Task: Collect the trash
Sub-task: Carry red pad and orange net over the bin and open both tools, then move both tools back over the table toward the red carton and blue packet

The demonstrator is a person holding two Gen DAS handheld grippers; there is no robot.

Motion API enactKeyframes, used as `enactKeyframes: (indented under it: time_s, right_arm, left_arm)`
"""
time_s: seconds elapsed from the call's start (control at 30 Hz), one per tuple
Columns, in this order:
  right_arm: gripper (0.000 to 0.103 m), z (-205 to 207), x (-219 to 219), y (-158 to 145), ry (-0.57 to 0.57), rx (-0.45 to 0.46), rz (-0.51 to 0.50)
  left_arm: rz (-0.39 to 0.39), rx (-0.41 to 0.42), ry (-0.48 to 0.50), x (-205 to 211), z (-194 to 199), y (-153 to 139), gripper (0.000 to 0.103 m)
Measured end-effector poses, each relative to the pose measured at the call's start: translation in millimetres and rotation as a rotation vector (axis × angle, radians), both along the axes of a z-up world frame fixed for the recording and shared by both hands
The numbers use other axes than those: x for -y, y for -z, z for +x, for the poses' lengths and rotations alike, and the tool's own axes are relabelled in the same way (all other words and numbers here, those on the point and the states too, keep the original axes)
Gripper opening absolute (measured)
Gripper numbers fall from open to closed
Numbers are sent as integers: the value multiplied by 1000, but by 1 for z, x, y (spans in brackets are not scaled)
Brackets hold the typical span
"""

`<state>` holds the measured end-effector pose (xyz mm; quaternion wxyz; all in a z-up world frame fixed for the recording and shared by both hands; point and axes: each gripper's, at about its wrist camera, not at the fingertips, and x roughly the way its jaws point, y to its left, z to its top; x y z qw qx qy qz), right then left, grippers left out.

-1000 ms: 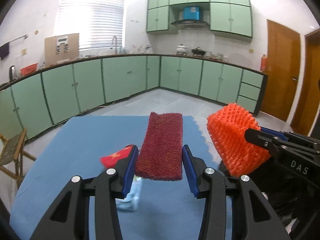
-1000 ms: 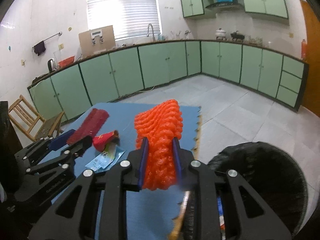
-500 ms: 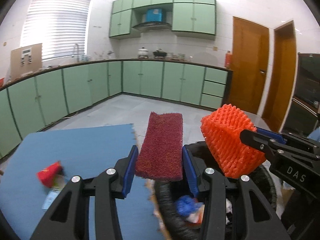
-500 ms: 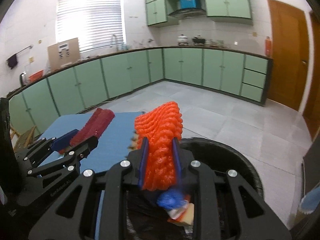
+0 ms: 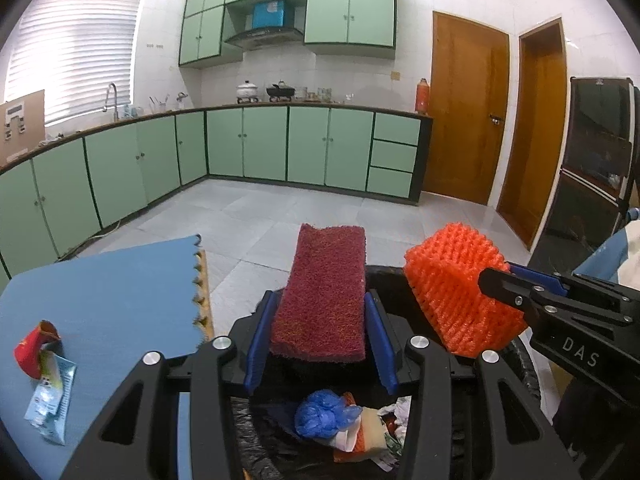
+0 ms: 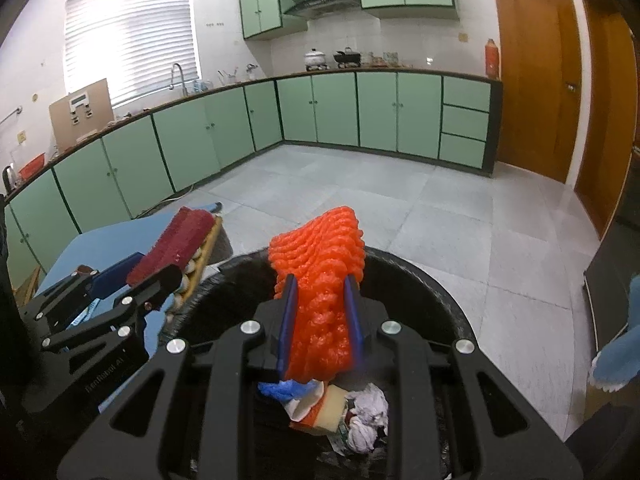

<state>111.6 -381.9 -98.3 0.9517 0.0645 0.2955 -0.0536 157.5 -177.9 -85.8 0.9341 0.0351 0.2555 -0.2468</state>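
A dark red scouring pad is gripped between the blue pads of the left gripper, its far end sticking out beyond the fingertips. An orange foam net is clamped in the right gripper, bulging out past both pads. Both grippers are held above the black bin, which is lined with a black bag and stands just beside the right edge of the blue mat. Inside the bin, a crumpled blue glove, a yellow sponge and a wad of white paper are seen lying together. Near the left edge of the mat, a red wrapper and a pale blue packet are left touching each other.
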Motion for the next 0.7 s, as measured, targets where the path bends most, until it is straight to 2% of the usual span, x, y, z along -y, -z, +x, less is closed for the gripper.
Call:
enactKeyframes:
  time_s: [0.03,0.13,0.17,0.2,0.23,0.27,0.3,0.4,0.47,0.7]
  right_arm:
    - [24,0,2,3,4,-5,1]
    - [36,4,3,11,26,-30,-9]
    - [48,4,4,13,34,-36,-12]
    - [54,5,5,15,42,-40,-13]
    - [56,5,7,16,49,-39,-14]
    - [61,4,7,17,58,-38,-18]
    - [71,3,6,17,69,-36,-25]
    - [87,2,1,15,95,-25,-38]
    - [91,0,-2,14,98,-16,-40]
    - [92,6,-34,2,36,-2,-34]
  left_arm:
    - [2,-10,8,2,2,3,45]
    - [12,-43,24,7,7,9,50]
    - [7,-61,34,7,10,11,58]
    - [2,-68,34,8,10,12,63]
    - [-2,-67,31,6,9,12,64]
    - [-5,-66,32,3,9,12,65]
    - [-6,-63,32,1,9,11,65]
    - [-3,-42,16,-8,8,8,66]
    - [-2,-28,-1,-14,7,5,67]
    - [-13,11,-101,-64,8,-9,69]
